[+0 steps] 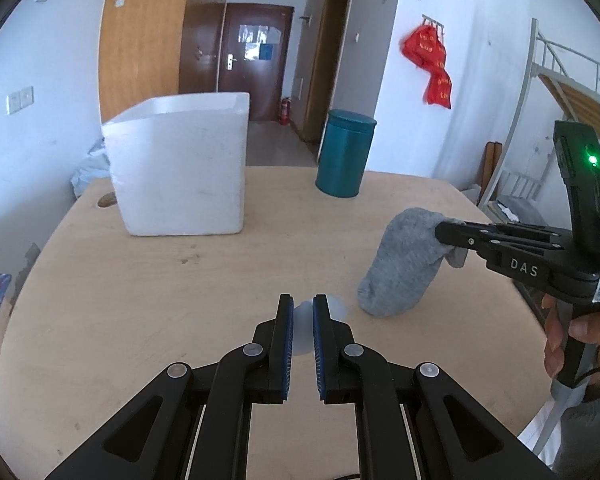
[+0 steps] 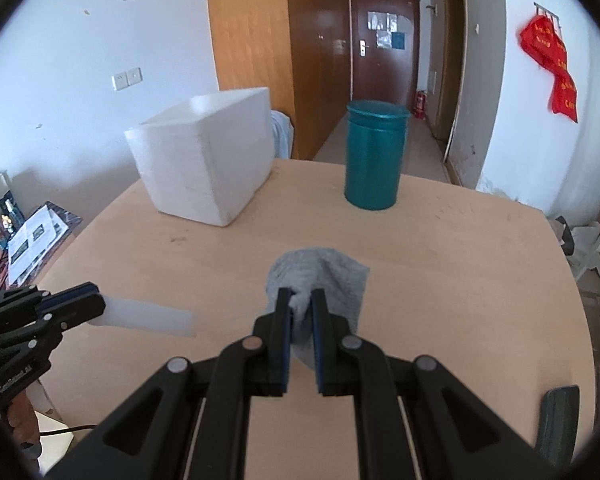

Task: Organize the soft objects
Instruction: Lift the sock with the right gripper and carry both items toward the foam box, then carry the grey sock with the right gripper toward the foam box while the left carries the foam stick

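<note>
Over the wooden table [image 1: 180, 300], left tongs [image 1: 302, 312] clamping a white strip [image 2: 148, 316], right tongs [image 2: 301, 304] a grey sock [image 1: 404, 264].

White letters "DAS" stand on the black body of the right gripper [image 1: 444, 236] at the scene's right; the yellow characters on the red wall hangings [image 1: 430, 62] are unreadable.

You can't really tell what the pale white thing [image 1: 304, 330] pinched in your left gripper [image 1: 302, 308] is; its fingers cover most of it. The foam box [image 1: 180, 164] hides its own inside. The papers [image 2: 32, 240] beside the table are too small to read.
</note>
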{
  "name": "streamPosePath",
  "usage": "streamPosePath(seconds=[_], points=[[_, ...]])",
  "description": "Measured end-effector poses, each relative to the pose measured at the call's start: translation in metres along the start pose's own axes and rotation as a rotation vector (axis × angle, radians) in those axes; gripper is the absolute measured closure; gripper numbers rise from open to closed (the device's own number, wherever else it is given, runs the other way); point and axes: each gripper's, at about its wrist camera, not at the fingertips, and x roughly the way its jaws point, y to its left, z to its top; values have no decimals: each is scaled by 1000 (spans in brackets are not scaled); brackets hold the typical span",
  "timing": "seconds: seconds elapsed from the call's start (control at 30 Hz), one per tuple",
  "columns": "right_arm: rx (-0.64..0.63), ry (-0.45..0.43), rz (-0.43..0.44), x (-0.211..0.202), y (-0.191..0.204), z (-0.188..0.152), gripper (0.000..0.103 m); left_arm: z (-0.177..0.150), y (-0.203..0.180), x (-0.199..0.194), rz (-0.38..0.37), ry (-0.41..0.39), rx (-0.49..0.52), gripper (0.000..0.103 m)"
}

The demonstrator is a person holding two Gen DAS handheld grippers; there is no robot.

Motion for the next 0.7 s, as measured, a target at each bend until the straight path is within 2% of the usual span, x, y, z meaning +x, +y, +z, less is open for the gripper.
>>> streamPosePath(seconds=[0.5,0.7], points=[[-44,-87,54,-44,40,-13,91,-13,4,-43,40,-62,-15,93],[-75,-120,80,-55,60,-14,91,-21,12,-60,82,-90,-23,93]])
